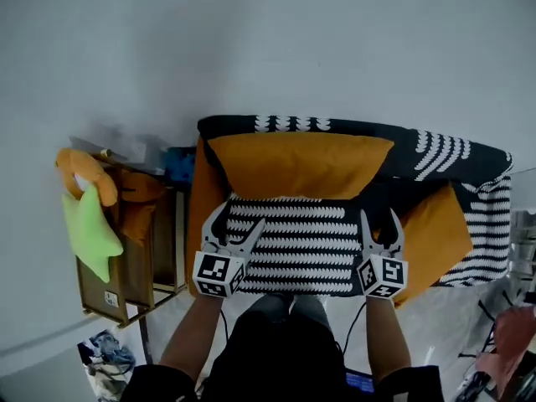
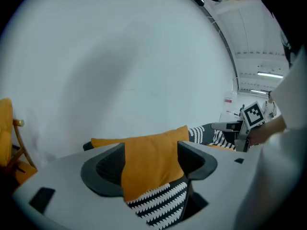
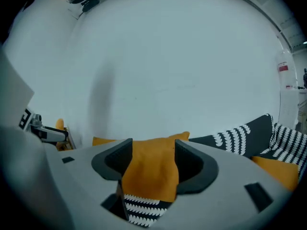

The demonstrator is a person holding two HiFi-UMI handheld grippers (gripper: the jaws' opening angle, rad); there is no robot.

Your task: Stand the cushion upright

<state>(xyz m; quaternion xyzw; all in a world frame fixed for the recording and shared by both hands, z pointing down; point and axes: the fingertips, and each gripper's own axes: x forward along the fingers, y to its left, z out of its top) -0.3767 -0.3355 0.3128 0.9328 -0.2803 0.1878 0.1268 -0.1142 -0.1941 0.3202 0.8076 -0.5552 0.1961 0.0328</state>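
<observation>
The left gripper (image 1: 243, 214) and right gripper (image 1: 378, 216) are made grey with dark jaws; a black-and-white marked cube (image 1: 218, 275) is fixed behind each.

The right gripper (image 3: 152, 148) has both jaws closed against the cushion (image 3: 149, 174). The cushion's orange face fills the gap from pad to pad. Its black face with white rows hangs below the jaws. A plain white wall (image 3: 168, 71) stands behind. To the right lies a black-and-white patterned cover (image 3: 240, 135), with a second orange cushion (image 3: 278, 169) just below it. The left gripper (image 3: 60, 135) shows at far left.
</observation>
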